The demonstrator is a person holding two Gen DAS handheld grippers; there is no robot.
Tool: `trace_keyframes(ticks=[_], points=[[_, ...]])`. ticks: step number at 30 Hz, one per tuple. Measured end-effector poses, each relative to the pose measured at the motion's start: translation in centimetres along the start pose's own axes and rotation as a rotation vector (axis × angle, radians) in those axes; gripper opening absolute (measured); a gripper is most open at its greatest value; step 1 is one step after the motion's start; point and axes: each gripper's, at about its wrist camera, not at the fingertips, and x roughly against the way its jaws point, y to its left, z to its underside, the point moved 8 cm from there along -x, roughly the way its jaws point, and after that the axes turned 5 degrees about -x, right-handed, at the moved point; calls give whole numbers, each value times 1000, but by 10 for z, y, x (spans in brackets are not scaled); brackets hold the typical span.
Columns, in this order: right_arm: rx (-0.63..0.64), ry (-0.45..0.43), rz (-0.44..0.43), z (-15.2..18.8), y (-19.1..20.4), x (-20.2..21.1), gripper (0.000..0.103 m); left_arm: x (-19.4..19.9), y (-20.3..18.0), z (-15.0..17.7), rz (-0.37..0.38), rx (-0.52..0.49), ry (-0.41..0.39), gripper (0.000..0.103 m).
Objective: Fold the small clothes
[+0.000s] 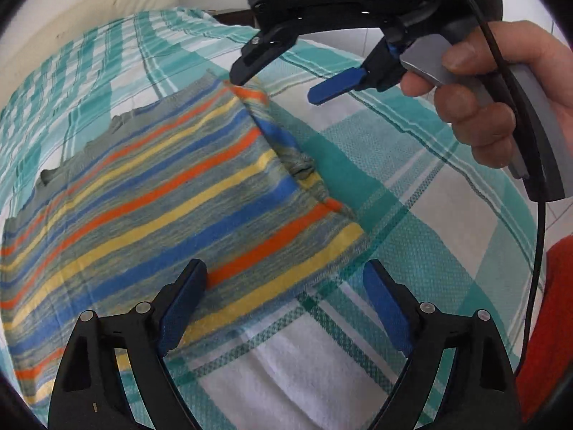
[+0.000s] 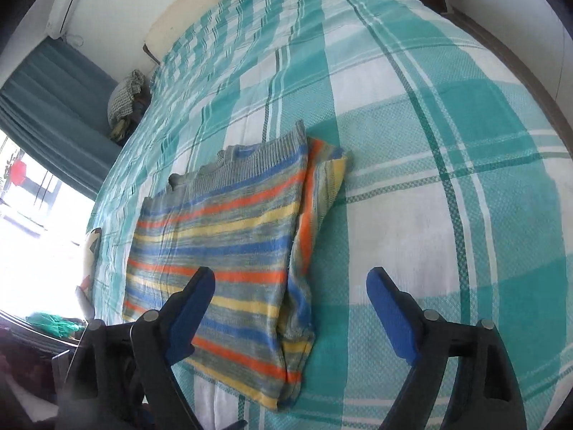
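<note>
A small knitted sweater [image 1: 161, 186] with orange, yellow, blue and grey stripes lies folded on the bed, one side turned in along its right edge. My left gripper [image 1: 284, 272] stands open above the sweater's near right corner, and its pads press on nothing. In the same view my right gripper [image 1: 279, 84], held in a hand [image 1: 476, 107], hangs open over the sweater's far right corner. In the right wrist view the sweater [image 2: 222, 251] lies left of centre. There the right gripper [image 2: 290, 279] is open over the sweater's near right edge, holding nothing.
A teal and white plaid cover [image 2: 412, 179] spreads over the whole bed. A cream headboard [image 1: 118, 3] stands at the far end. Blue curtains [image 2: 53, 100], a bright window and a checked bundle [image 2: 125, 100] are on the left. A red sleeve [image 1: 551, 322] shows at right.
</note>
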Motion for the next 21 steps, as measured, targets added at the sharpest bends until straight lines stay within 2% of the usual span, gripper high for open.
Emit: trace_keyframes(ticks=[1,3,4,5,6,7,8,9,12,14,17,21], points=[[-5,14,4,-8,-2,-11,82,-7,-3,-5,-18,-17,-2,90],[-21,28,-6,-24,-2,-32,79,-13,-6,-12,-22,-24,-30,78],[-34,34,-16,-29,-1,-42,76,-12,-5,-14,-8,-7,-48,44],[-42,49,-31,-33,2,-53,62,-9,0,-14,-21,21,-50,10],[-33,60,-17,-37,5,-62,24,-5,8,-14,-26,56,-53,9],[-12,61,45,-41,6,-67,8,5,16,-13,17,117,-79,9],[5,50,82,-46,11,-67,8,18,29,-10,21,166,-103,9],[17,33,73,-50,22,-63,8,34,43,-6,19,215,-133,8],[124,-6,14,-56,80,-46,8,83,95,16,16,363,-198,8],[206,-5,-34,-55,130,-47,8,106,134,37,-7,458,-206,8],[294,31,-83,-47,200,-77,8,123,185,72,-38,589,-187,8],[357,79,-119,-26,271,-134,8,124,231,120,-115,691,-138,8]])
